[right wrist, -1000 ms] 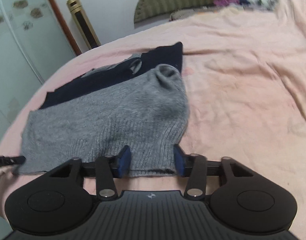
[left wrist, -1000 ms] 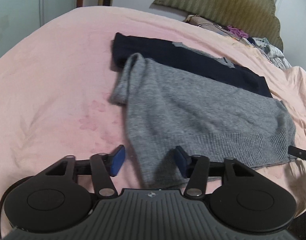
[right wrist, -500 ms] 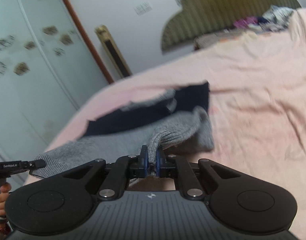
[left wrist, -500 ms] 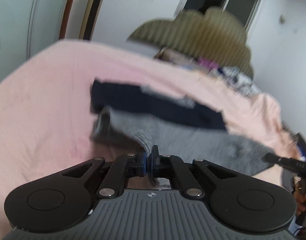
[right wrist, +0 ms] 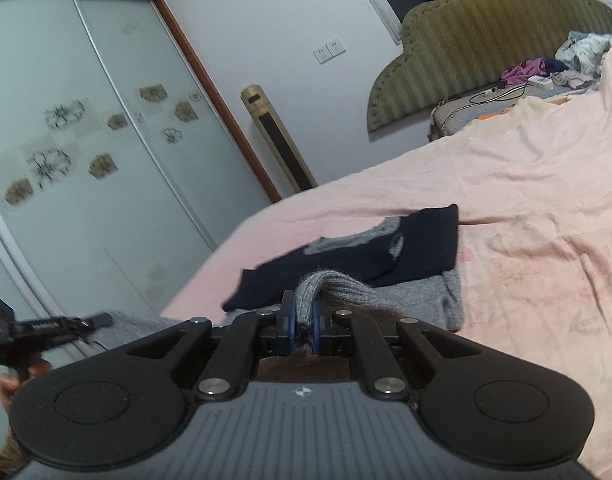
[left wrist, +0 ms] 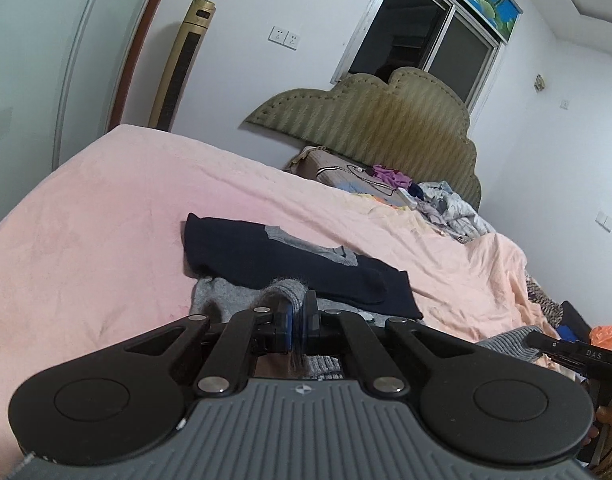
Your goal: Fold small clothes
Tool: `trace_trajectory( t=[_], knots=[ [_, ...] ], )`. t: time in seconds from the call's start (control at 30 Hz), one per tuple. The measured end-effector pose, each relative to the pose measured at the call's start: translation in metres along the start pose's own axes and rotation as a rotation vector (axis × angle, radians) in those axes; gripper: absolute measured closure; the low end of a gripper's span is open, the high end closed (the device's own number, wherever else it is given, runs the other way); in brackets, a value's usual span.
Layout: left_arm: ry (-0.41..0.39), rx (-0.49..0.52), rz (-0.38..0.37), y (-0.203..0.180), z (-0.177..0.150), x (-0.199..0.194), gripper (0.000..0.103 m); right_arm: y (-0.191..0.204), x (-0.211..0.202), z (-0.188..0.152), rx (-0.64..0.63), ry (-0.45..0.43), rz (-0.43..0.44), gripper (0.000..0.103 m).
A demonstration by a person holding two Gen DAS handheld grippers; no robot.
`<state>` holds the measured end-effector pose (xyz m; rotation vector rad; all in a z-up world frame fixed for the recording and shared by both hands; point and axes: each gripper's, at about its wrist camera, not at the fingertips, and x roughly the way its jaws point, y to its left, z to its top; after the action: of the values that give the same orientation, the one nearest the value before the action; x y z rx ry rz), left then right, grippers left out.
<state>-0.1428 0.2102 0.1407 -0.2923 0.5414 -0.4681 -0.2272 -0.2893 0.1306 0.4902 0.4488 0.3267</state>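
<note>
A grey knit sweater (left wrist: 222, 294) lies on the pink bed, its near hem lifted off the sheet. My left gripper (left wrist: 299, 312) is shut on one corner of that hem, grey wool bunched between the blue pads. My right gripper (right wrist: 304, 320) is shut on the other hem corner, and the grey sweater (right wrist: 418, 294) drapes away from it toward the bed. Behind it lies a dark navy garment (left wrist: 282, 258) with grey patches, flat on the sheet, seen too as the navy garment (right wrist: 386, 256) in the right wrist view. Each view shows the other gripper at its edge.
The pink bedsheet (left wrist: 106, 220) spreads wide to the left and the pink sheet (right wrist: 546, 220) to the right. A pile of loose clothes (left wrist: 446, 200) sits by the green headboard (left wrist: 378, 120). A tall gold tower fan (right wrist: 278, 140) and wardrobe doors (right wrist: 86, 140) stand beside the bed.
Both grippers were open over the sweater's hem, then closed on it and rose, lifting the hem and tilting the views up toward the wall and headboard.
</note>
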Motion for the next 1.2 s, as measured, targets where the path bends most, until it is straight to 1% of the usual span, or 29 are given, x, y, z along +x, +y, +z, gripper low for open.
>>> trace_trajectory(
  t=[0.07,0.13,0.23,0.3,0.4,0.5,0.6,0.67,0.73,0.77,0.83,0.87,0.9,1.0,1.03,1.13,1.2],
  knots=[
    [-0.018,-0.011,-0.012,0.002,0.001,-0.002,0.099,-0.001,-0.005,0.002,0.027,-0.023,0.035,0.095],
    [-0.055,-0.027,-0.041,0.005,0.004,-0.003,0.099,-0.003,-0.008,0.006,0.052,-0.055,0.063,0.095],
    [-0.100,-0.058,-0.034,0.008,0.016,0.006,0.099,-0.010,-0.002,0.015,0.082,-0.104,0.072,0.095],
    [-0.100,-0.088,-0.027,0.010,0.029,0.023,0.099,-0.016,0.009,0.023,0.095,-0.124,0.068,0.095],
    [-0.081,-0.116,-0.017,0.010,0.044,0.049,0.099,-0.024,0.032,0.035,0.106,-0.136,0.049,0.095],
    [-0.080,-0.095,0.037,0.003,0.055,0.069,0.099,-0.032,0.052,0.046,0.103,-0.152,0.025,0.096],
    [-0.063,-0.092,0.048,0.001,0.065,0.084,0.099,-0.039,0.068,0.057,0.096,-0.172,-0.002,0.097],
    [-0.052,-0.090,0.058,0.000,0.070,0.097,0.099,-0.045,0.080,0.062,0.090,-0.166,-0.019,0.097],
    [-0.036,-0.088,0.090,0.001,0.072,0.107,0.099,-0.047,0.094,0.062,0.018,-0.121,-0.080,0.096],
    [-0.030,-0.087,0.093,0.000,0.072,0.110,0.099,-0.044,0.101,0.058,-0.042,-0.081,-0.132,0.096],
    [-0.019,-0.086,0.089,0.002,0.071,0.114,0.099,-0.040,0.114,0.044,-0.149,0.018,-0.203,0.094],
    [-0.015,-0.085,0.089,0.003,0.071,0.115,0.099,-0.041,0.120,0.035,-0.173,0.077,-0.219,0.094],
    [-0.013,-0.085,0.092,0.005,0.070,0.116,0.099,-0.046,0.125,0.027,-0.160,0.132,-0.225,0.094],
    [-0.009,-0.094,0.090,0.009,0.068,0.118,0.099,-0.072,0.137,0.004,0.012,0.256,-0.177,0.094],
    [-0.006,-0.096,0.088,0.009,0.068,0.119,0.099,-0.082,0.140,-0.003,0.066,0.275,-0.172,0.094],
    [0.005,-0.094,0.091,0.010,0.068,0.120,0.099,-0.105,0.149,-0.018,0.191,0.314,-0.202,0.094],
    [0.009,-0.090,0.091,0.010,0.067,0.120,0.099,-0.112,0.148,-0.028,0.268,0.322,-0.158,0.093]
  ],
)
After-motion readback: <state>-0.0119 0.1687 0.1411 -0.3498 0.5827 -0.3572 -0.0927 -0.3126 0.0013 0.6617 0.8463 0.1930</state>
